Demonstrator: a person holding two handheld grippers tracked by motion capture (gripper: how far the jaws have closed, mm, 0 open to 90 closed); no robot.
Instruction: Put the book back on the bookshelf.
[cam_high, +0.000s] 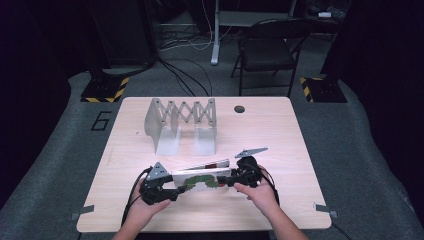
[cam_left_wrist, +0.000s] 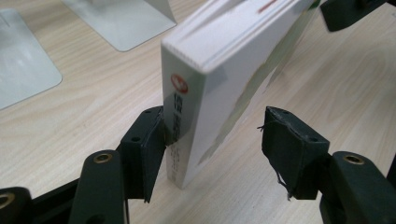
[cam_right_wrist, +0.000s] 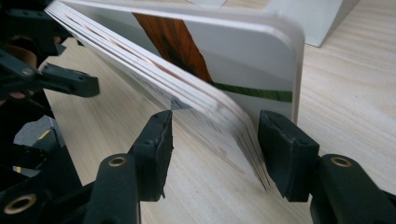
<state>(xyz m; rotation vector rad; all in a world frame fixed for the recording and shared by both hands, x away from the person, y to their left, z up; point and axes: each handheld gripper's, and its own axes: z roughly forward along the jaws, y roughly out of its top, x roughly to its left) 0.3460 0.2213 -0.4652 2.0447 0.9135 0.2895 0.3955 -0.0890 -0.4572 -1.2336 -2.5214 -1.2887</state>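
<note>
A board book (cam_high: 202, 180) is stood on its edge on the wooden table (cam_high: 280, 130), between the two grippers. The spine end of the book (cam_left_wrist: 196, 93) is seen between the jaws of the left gripper (cam_left_wrist: 212, 140). The spine is touched by the one pad (cam_left_wrist: 147, 149), but the other pad is kept clearly apart from the cover, so the left gripper is open and the book is not squeezed. The page end (cam_right_wrist: 224, 116) is placed between the jaws of the right gripper (cam_right_wrist: 215, 149). A gap is seen at one pad and the far pad lies just beside the back cover; no pressing is visible, so this gripper is open too. Beyond the book, a grey folding rack (cam_high: 182, 122) is seen on the table.
</note>
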